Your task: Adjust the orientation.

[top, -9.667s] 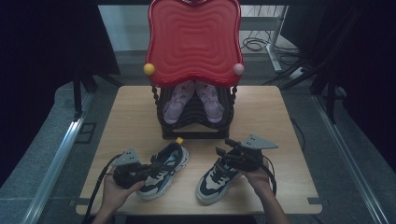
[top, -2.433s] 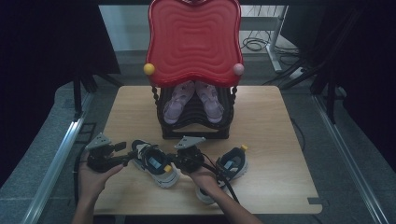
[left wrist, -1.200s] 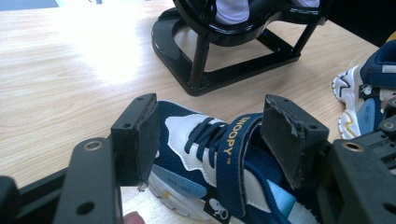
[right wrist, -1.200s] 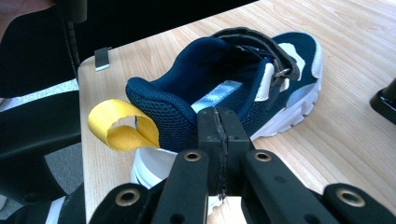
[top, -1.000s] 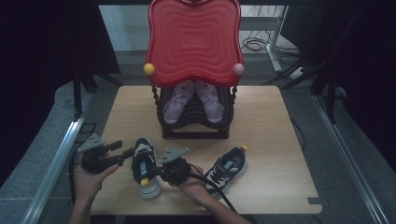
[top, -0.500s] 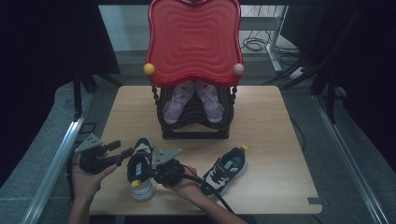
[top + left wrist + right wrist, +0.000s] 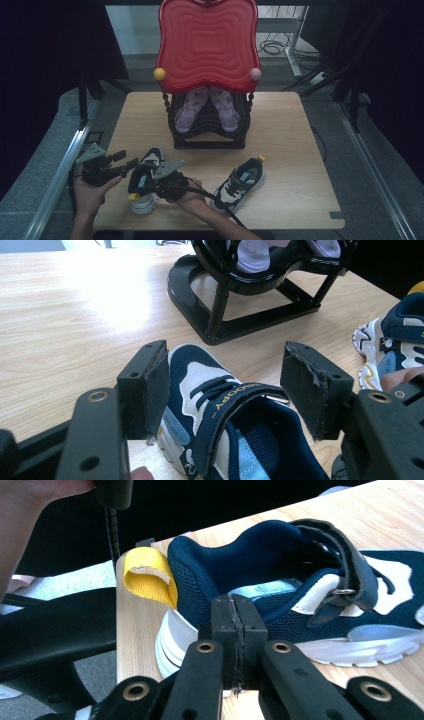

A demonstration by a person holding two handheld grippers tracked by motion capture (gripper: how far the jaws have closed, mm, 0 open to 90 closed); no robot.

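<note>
At the worktop's near-left corner, the open left gripper (image 7: 225, 390) straddles a light, soft-collared navy sneaker (image 7: 225, 430), best taken at its firmer sole, beside the closed, empty right gripper (image 7: 238, 645).

Black two-jaw left gripper (image 7: 225, 385) with worn, frayed dark pads (image 7: 305, 385) and round silver rivets. Matching black right gripper (image 7: 239, 645), 2 flat pads, 4 rivets across the linkage, ribbed black cable (image 7: 220, 202) trailing. Grey three-cornered plate (image 7: 91, 152) on top of each; forearms bare, no sleeves.
</note>
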